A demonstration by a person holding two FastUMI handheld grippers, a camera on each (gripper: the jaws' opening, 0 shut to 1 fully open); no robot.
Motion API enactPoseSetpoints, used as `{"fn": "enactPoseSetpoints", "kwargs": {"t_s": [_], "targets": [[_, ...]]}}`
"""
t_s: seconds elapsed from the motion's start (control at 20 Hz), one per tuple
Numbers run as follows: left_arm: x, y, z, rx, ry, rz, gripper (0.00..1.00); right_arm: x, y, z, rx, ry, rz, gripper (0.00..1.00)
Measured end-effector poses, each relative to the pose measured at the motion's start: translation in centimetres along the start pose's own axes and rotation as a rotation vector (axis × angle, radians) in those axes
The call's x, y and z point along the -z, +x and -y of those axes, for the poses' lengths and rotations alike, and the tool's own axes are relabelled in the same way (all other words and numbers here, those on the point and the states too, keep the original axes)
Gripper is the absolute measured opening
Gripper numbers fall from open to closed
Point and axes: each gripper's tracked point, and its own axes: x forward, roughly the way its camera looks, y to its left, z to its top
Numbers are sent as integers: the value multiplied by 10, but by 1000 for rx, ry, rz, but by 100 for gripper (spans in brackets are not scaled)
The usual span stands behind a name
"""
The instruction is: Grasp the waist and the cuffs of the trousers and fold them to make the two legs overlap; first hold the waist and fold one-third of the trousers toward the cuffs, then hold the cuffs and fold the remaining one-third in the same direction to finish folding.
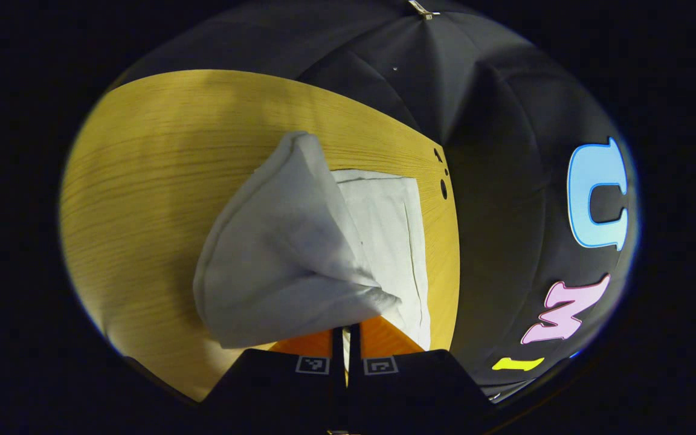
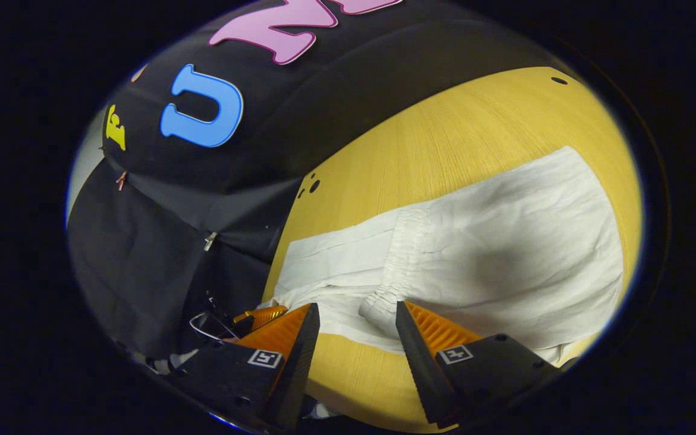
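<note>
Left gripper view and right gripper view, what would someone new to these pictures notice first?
First, the white trousers bunched into a lifted fold in the left gripper view, pinched at the bottom by the left gripper, with the flat part lying on the yellow wooden table behind. In the right gripper view the trousers spread across the table, their gathered waistband near the middle, and the right gripper is open just short of that waistband's end.
</note>
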Motion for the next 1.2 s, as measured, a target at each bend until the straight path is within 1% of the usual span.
{"fn": "enactPoseSetpoints", "kwargs": {"t_s": [0.15,0.2,0.3,0.35,0.5,0.65,0.9,1.1,1.2], "targets": [[-2,-4,2,12,13,23,6,-11,-26,10,-1,29,27,78],[-4,-6,7,26,1,36,6,-10,-34,18,4,45,46,78],[-8,-13,21,66,-15,65,6,-22,-50,36,19,77,92,78],[-10,-15,30,78,5,78,6,-27,-60,46,31,94,111,78],[-6,-21,50,102,140,107,6,-42,-90,68,70,124,167,78],[-3,-25,79,121,267,132,6,-57,-130,93,94,158,234,78],[20,-32,132,159,472,162,6,-69,-190,135,138,240,341,78],[58,-34,174,162,741,173,6,-68,-222,166,182,294,385,78],[88,-34,201,199,865,162,6,-70,-237,177,201,322,410,78]]}}
